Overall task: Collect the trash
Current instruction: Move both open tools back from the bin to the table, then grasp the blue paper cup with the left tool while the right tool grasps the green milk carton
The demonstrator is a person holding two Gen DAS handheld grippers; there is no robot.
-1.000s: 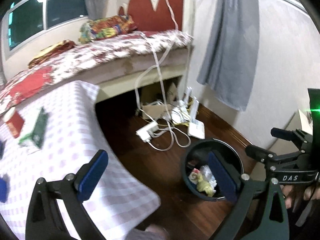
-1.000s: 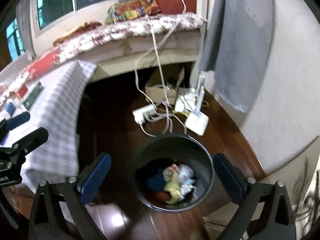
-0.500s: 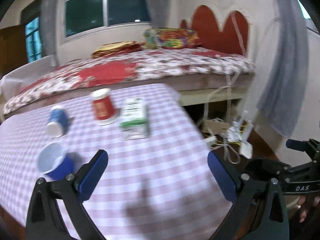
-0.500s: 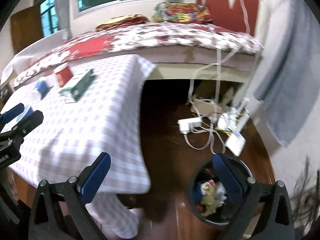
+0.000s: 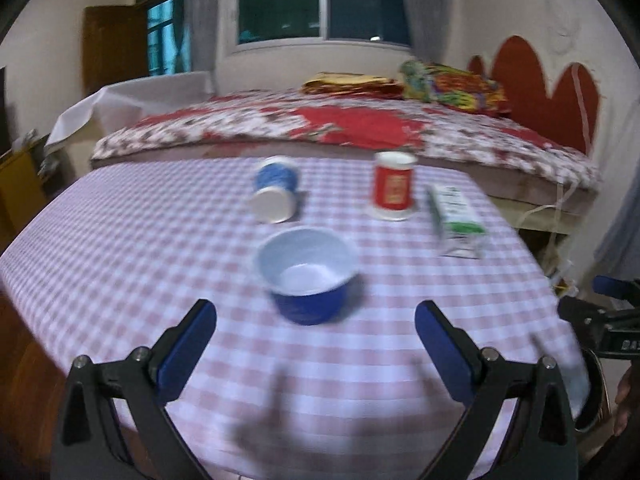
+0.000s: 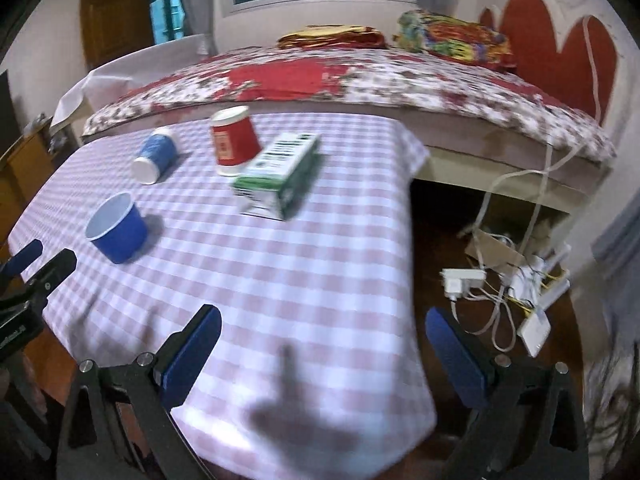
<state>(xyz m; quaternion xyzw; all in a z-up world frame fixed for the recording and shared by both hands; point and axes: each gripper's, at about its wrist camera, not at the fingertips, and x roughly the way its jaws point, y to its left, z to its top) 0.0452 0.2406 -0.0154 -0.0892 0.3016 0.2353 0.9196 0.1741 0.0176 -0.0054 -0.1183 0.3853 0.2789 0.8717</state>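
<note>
On the checked tablecloth [image 5: 160, 248] stand an upright blue cup [image 5: 306, 274], a tipped blue cup [image 5: 274, 196], an upturned red cup [image 5: 394, 186] and a green-white carton [image 5: 456, 216]. My left gripper [image 5: 316, 344] is open and empty, just short of the upright blue cup. My right gripper [image 6: 322, 350] is open and empty above the table's near right corner; its view shows the blue cup [image 6: 116, 228], tipped cup [image 6: 156, 156], red cup [image 6: 232, 142] and carton [image 6: 280, 176]. The trash bin is out of view.
A bed with a floral cover [image 6: 360, 76] runs behind the table. Cables, a power strip [image 6: 460, 280] and a white box [image 6: 536, 330] lie on the dark floor right of the table. The other gripper shows at the left edge [image 6: 28, 280].
Both grippers have swung left from the floor bin to the table. The bin has left both views and the cups and carton now fill them. Both stay open.
</note>
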